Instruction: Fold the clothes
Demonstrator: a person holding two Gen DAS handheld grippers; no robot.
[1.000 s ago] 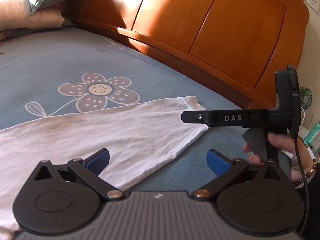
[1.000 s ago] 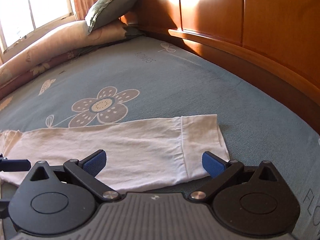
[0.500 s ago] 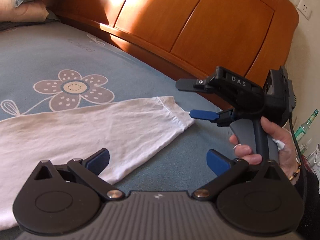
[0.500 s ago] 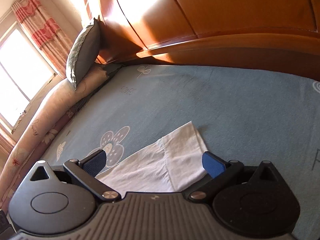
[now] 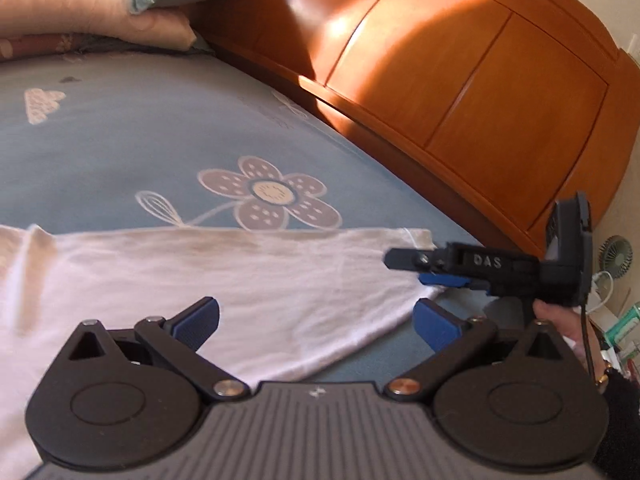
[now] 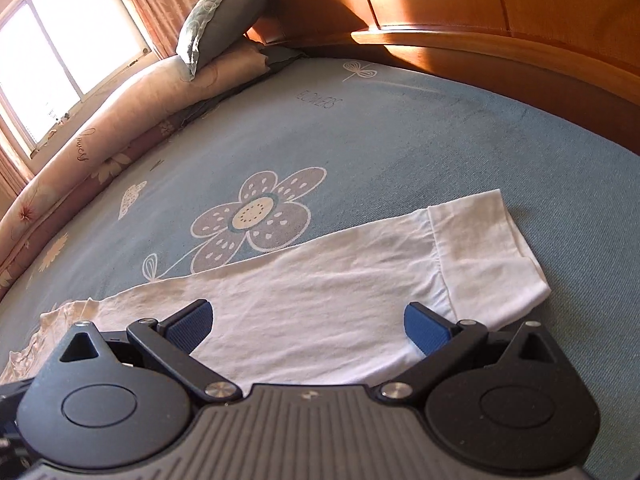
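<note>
A white shirt [image 5: 248, 280] lies flat as a long strip across the blue flowered bedsheet [image 5: 120, 148]. My left gripper [image 5: 318, 322] is open just above the strip's near edge, with nothing between its blue pads. My right gripper [image 5: 416, 270], held by a hand [image 5: 560, 320], hovers at the shirt's right end. In the right wrist view the right gripper [image 6: 308, 326] is open low over the shirt [image 6: 340, 280], with the sleeve end [image 6: 484, 248] ahead to the right. The strip's left end [image 6: 68, 312] is rumpled.
A wooden headboard [image 5: 460, 92] runs along the far right side of the bed. A pillow [image 6: 216, 16] and a rolled quilt [image 6: 120, 120] lie by the window [image 6: 52, 52]. A small fan [image 5: 616, 252] and bottles [image 5: 624, 320] stand beyond the bed's right edge.
The right gripper, tilted and raised half a second ago, has come back down level at the shirt's sleeve end. The left gripper has swung left. The shirt has not moved.
</note>
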